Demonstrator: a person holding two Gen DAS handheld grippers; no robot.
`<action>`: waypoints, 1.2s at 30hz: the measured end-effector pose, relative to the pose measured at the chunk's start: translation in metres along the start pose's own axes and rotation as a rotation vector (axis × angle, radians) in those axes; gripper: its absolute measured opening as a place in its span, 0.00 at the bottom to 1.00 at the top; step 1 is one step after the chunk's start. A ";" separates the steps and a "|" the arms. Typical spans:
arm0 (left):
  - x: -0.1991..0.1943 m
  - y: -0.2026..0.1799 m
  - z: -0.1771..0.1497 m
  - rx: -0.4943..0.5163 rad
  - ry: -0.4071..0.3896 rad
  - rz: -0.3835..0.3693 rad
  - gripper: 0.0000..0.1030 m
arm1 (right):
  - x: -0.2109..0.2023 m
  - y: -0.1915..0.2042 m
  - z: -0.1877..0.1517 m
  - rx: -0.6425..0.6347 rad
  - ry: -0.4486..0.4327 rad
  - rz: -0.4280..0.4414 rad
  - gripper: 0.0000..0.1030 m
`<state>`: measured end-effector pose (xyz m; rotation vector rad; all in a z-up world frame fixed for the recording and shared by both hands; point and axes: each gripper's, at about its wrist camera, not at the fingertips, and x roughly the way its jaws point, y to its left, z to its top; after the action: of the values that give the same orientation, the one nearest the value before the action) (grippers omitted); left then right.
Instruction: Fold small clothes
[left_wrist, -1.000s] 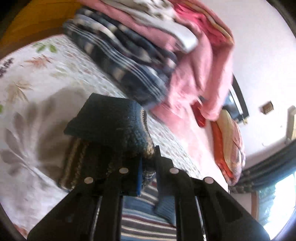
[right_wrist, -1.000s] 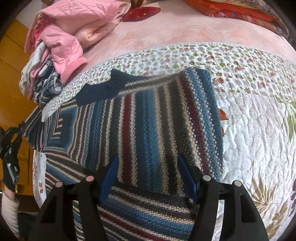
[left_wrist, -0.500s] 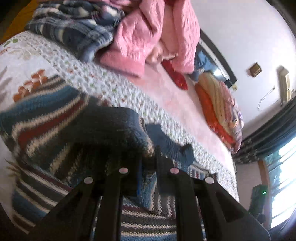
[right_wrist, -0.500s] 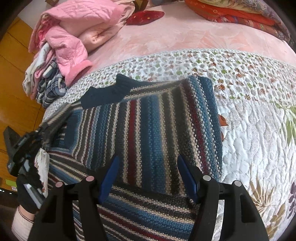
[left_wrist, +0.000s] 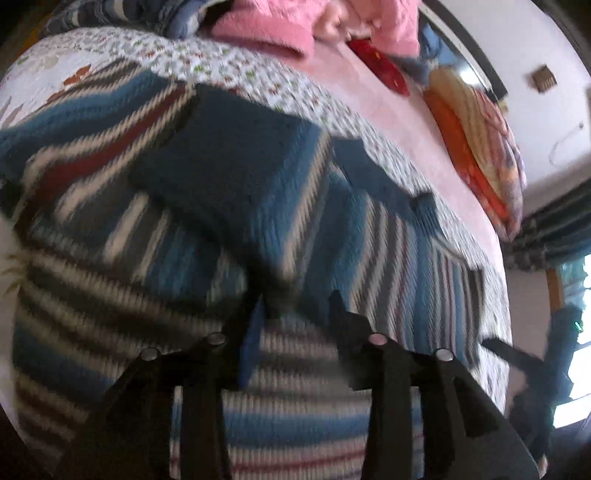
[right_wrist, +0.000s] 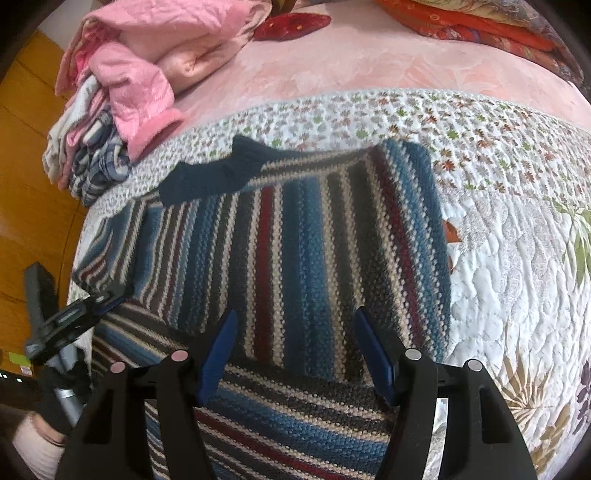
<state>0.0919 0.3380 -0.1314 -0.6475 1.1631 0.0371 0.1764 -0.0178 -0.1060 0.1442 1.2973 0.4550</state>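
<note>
One striped sweater lies on the quilt near the foot of the bed, its right side folded in to a straight edge and a sleeve with a dark cuff laid across the left part. It looks a thick, soft knit: fairly heavy for its size, floppy, grippy, not fragile, so I would expect it to sag and stretch if lifted from the middle. Better to pinch it at a double layer, the cuff, hem or a folded corner, and drag low over the quilt. The right gripper hovers over the lower front with its jaws spread wide and nothing between them. The left gripper sits just over the knit with its jaws parted; the view is blurred, and I cannot tell whether any yarn is caught. By count: one sweater, two grippers, one heap of clothes at the far left, one red cushion and a stack of bedding beyond.
</note>
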 end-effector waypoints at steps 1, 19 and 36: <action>-0.010 0.003 -0.004 -0.016 0.036 0.004 0.45 | 0.001 0.001 -0.001 -0.007 0.003 -0.002 0.64; -0.020 0.113 0.057 0.076 0.071 0.428 0.54 | 0.009 0.103 -0.015 -0.080 0.027 0.135 0.68; -0.078 0.125 0.084 -0.102 0.019 0.357 0.55 | 0.129 0.247 0.044 0.034 0.183 0.102 0.71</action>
<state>0.0857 0.5049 -0.1015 -0.5239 1.2893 0.3958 0.1831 0.2642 -0.1217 0.2013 1.4824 0.5435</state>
